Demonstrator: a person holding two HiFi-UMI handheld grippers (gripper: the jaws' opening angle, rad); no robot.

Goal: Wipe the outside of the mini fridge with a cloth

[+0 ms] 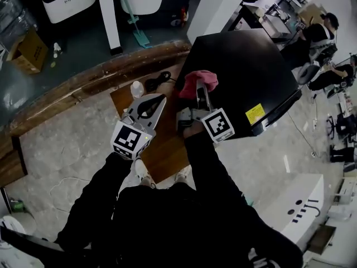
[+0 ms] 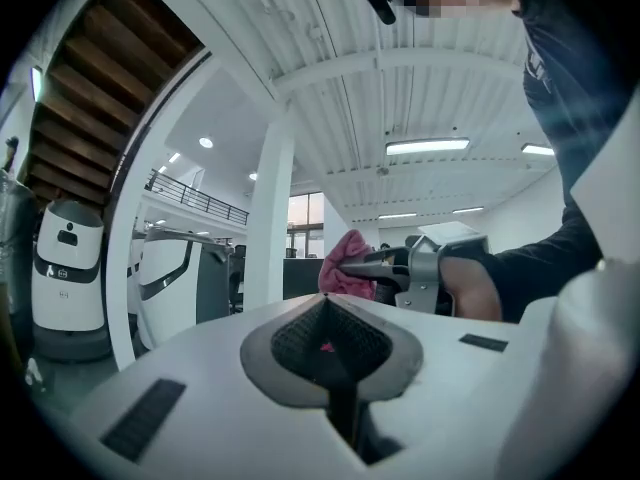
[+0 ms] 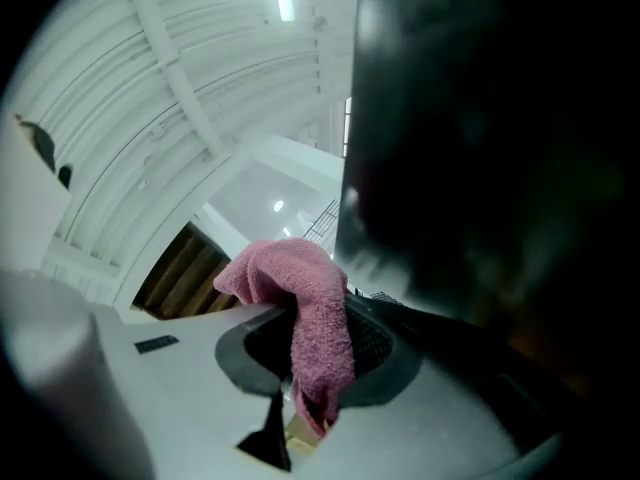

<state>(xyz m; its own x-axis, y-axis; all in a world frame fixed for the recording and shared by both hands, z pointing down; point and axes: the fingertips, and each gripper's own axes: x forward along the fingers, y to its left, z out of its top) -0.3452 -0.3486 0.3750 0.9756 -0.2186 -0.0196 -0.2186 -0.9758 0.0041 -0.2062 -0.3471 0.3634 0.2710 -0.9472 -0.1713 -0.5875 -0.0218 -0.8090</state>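
The black mini fridge [image 1: 245,77] stands at the right of the head view, its top facing the camera. A pink cloth [image 1: 196,82] is pressed at the fridge's left edge, and my right gripper [image 1: 202,92] is shut on it. In the right gripper view the cloth [image 3: 310,298] hangs over the jaws, with the dark fridge wall [image 3: 480,148] close on the right. My left gripper [image 1: 156,99] is held apart to the left, shut and holding nothing. Its own view points up at the ceiling and shows the cloth [image 2: 345,265] beyond its tips [image 2: 327,303].
A wooden board [image 1: 162,149] lies under my grippers, with a black cable [image 1: 158,81] and a small white bottle [image 1: 137,88] at its far end. A cardboard box [image 1: 28,50] sits far left. A white case [image 1: 301,205] stands lower right; a seated person [image 1: 321,32] is upper right.
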